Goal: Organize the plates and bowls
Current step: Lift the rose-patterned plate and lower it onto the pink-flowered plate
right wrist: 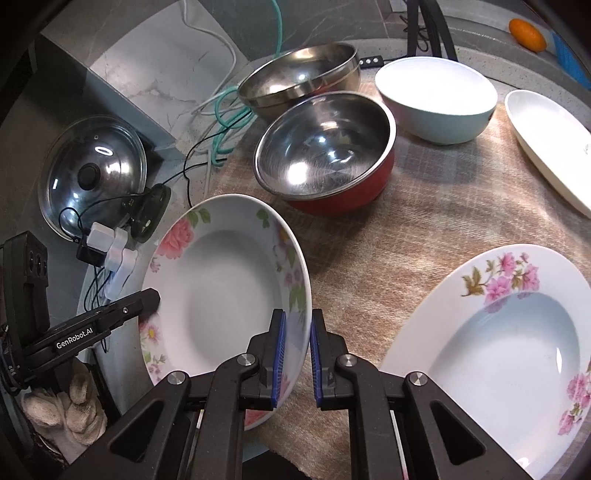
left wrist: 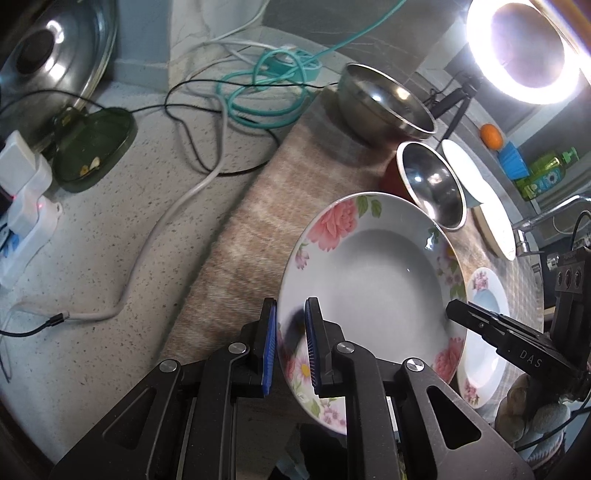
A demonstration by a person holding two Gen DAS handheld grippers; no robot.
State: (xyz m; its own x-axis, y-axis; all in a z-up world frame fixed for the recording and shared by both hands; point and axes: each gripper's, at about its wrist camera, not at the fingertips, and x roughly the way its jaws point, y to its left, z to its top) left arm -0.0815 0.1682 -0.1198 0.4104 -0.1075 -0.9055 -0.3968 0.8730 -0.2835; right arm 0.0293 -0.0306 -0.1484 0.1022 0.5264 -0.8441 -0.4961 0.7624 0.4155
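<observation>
A deep white plate with pink roses point(left wrist: 373, 291) point(right wrist: 221, 291) is tilted above the beige cloth, held at opposite rims. My left gripper point(left wrist: 291, 347) is shut on its left rim. My right gripper point(right wrist: 297, 354) is shut on its right rim and also shows in the left wrist view point(left wrist: 480, 325). A second flowered plate point(right wrist: 498, 354) point(left wrist: 484, 332) lies flat on the cloth to the right. Behind stand a red-sided steel bowl point(right wrist: 325, 151) point(left wrist: 432, 184), a larger steel bowl point(right wrist: 299, 81) point(left wrist: 384, 103), a white bowl point(right wrist: 436, 99) and a white oval dish point(right wrist: 550, 144) point(left wrist: 495, 214).
The beige cloth point(right wrist: 406, 229) covers the speckled counter point(left wrist: 110, 240). A pan lid point(right wrist: 92, 170) leans on the wall at left beside plug adapters point(left wrist: 22, 199) and tangled cables point(left wrist: 258, 85). A ring lamp point(left wrist: 524, 48) glares at top right. An orange point(right wrist: 526, 33) sits far back.
</observation>
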